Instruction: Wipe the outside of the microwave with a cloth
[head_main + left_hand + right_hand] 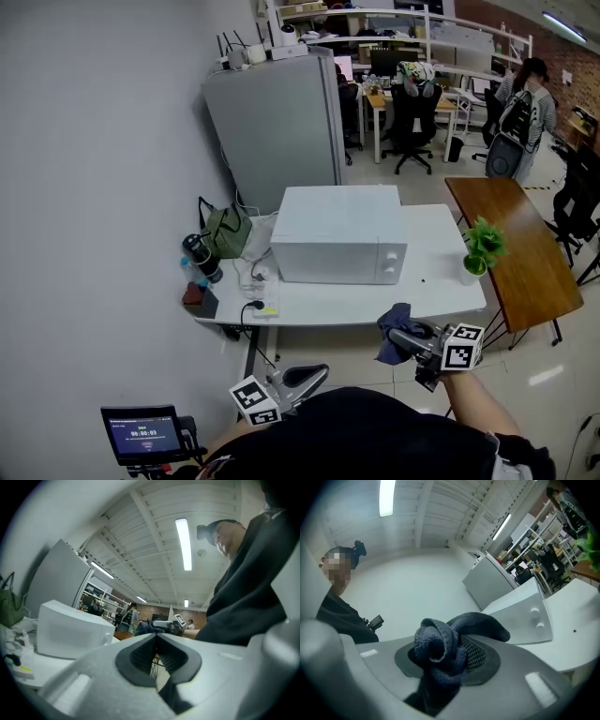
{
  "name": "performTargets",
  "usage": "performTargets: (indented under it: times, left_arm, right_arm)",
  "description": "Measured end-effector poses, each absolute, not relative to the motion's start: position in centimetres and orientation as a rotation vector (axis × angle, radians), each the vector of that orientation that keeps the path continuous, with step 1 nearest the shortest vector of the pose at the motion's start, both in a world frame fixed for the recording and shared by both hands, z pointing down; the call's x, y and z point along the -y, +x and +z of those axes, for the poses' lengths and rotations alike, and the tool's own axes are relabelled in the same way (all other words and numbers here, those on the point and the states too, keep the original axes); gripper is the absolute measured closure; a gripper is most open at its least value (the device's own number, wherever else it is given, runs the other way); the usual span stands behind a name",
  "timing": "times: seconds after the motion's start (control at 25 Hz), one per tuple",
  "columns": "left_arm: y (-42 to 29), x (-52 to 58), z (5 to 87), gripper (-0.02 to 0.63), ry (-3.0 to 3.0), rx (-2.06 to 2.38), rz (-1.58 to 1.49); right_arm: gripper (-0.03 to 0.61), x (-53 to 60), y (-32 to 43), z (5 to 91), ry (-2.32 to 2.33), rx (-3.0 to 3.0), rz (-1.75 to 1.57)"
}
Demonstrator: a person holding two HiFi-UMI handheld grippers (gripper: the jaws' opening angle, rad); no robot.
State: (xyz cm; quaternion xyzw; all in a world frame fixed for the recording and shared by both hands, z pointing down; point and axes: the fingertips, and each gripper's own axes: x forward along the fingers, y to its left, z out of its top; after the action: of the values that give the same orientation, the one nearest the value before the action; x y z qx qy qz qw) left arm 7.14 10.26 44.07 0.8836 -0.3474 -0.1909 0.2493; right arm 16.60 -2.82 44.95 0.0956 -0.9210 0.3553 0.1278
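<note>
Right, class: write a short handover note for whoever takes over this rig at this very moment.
Left gripper: jaws shut, empty, held low by the body.
Right gripper: jaws shut on the dark blue cloth, short of the front edge of the table.
Microwave: on the table, door closed, cloth not touching it.
Done: cloth gripped. Left: wipe the microwave's top, sides and front.

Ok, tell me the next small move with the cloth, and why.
Probably carry the right gripper forward to the front of the white microwave. Its jaws are shut on the dark blue cloth, yet it hangs short of the near edge of the table, so the cloth touches nothing.
</note>
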Motion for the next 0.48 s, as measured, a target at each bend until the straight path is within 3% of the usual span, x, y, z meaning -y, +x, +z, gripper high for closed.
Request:
performTargets:
  times: [0.28,0.48]
  left_arm:
    - [-6.8,-4.8,47.5,0.611,2.461,0.892,-0.554]
    - [-11.6,-2.4,50.5,0.611,2.426,0.811,-0.566]
  right_arm:
    - [0.434,8.0,1.9,46.9,0.307,2.704,0.961]
    - [0.434,10.9,-3.1,48.0,0.383,2.701,0.951]
